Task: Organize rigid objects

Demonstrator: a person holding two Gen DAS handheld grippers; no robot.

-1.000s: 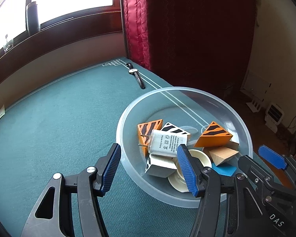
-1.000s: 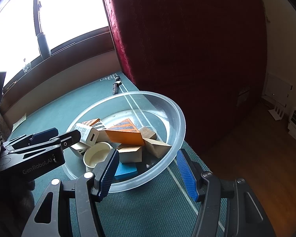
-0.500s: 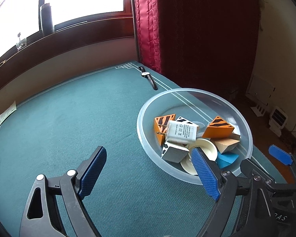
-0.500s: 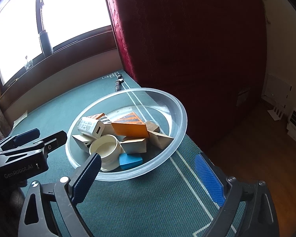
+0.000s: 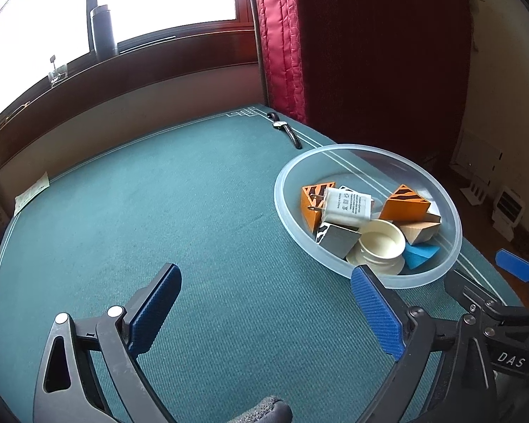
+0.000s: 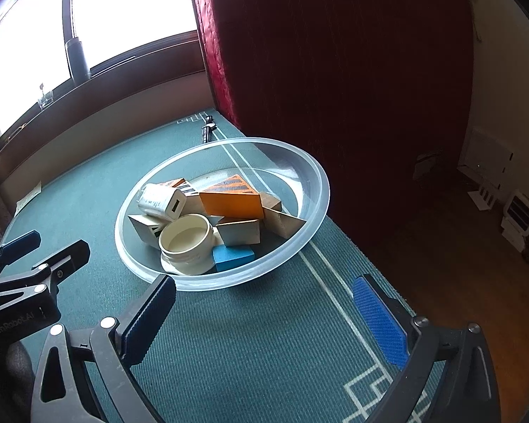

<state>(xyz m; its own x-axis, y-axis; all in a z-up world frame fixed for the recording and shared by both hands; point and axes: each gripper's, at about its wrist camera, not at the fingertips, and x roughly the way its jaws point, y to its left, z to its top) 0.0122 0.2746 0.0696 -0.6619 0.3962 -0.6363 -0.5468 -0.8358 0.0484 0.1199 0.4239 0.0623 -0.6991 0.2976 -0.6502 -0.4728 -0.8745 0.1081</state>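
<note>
A clear plastic bowl (image 5: 278, 190) (image 6: 321, 183) stands on the green table near its right edge. Inside lie a white charger (image 5: 347, 206) (image 6: 160, 202), an orange striped wedge (image 5: 403, 204) (image 6: 231, 201), a cream jar (image 5: 381, 241) (image 6: 187, 239), a blue block (image 5: 419, 253) (image 6: 232, 257) and several wooden blocks. My left gripper (image 5: 264, 275) hovers short of the bowl's near-left rim, its jaws opening wide with nothing between them. My right gripper (image 6: 264, 283) is just short of the near-right rim, its jaws also opening and empty.
A wristwatch (image 5: 287, 128) (image 6: 207, 128) lies at the table's far corner beside a red curtain (image 5: 282, 42). A paper slip (image 5: 31, 194) sits at the far left edge. A dark bottle (image 5: 104, 31) stands on the window sill. The table drops to wooden floor on the right.
Both grippers had the bowl's rim between their jaws; both have opened wide and let it go. The left one has drawn back from the bowl, which now rests farther off.
</note>
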